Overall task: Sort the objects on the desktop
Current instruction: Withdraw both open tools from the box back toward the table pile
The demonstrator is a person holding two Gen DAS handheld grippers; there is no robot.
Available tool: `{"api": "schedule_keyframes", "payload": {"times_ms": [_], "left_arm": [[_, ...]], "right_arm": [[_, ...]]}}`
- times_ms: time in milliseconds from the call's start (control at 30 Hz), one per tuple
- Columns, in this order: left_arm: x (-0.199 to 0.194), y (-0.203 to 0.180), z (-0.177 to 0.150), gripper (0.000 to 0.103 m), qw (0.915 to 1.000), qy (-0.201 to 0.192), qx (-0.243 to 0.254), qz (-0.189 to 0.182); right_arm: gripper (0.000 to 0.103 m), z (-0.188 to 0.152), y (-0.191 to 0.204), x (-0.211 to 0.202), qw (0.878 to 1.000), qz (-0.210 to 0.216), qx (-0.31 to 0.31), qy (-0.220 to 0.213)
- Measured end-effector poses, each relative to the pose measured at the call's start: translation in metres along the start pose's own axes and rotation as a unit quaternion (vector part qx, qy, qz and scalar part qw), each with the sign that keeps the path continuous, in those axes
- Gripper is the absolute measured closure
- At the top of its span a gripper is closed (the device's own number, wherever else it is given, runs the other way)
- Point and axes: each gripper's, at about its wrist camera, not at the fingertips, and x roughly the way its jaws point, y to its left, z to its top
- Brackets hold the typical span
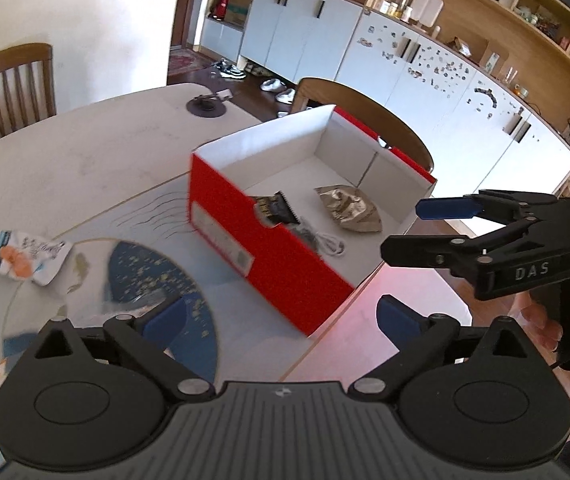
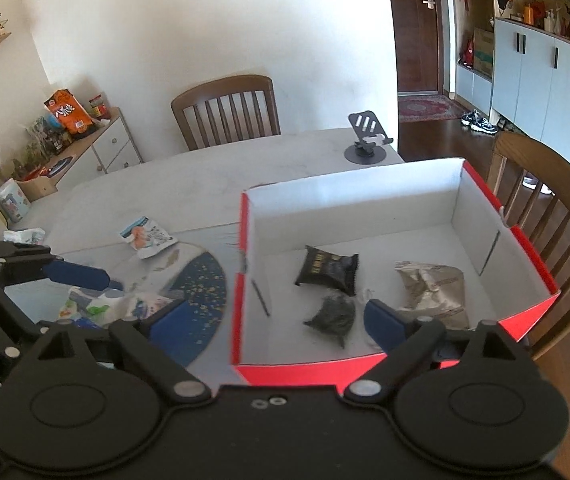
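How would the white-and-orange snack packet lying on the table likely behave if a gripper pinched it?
The white-and-orange snack packet looks crumpled and thin, so probably floppy and light. Its glossy film may slip between pads. Lying flat on the table, it seems unlikely to roll.

One red box (image 2: 365,368), three packets inside — black (image 2: 327,268), dark mesh (image 2: 331,316), silver (image 2: 433,288) — two packets outside (image 2: 147,236) (image 2: 125,306), two chairs (image 2: 227,108) (image 2: 557,216).

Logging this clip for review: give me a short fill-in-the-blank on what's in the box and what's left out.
1. The red box holds a black packet and a ____ foil packet.
2. The white-and-orange packet lies ____ the box.
3. Both grippers, left and right, are ____.

Missing: silver; outside; open
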Motion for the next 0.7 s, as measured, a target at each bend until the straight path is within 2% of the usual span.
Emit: {"api": "schedule_keyframes", "payload": {"times_ms": [700], "left_arm": [[-0.059, 0.099, -0.051, 0.001, 0.9972, -0.007, -0.057, 0.047]], "right_arm": [[0.007, -0.009, 0.088, 0.023, 1.0, 0.009, -0.004, 0.006]]}}
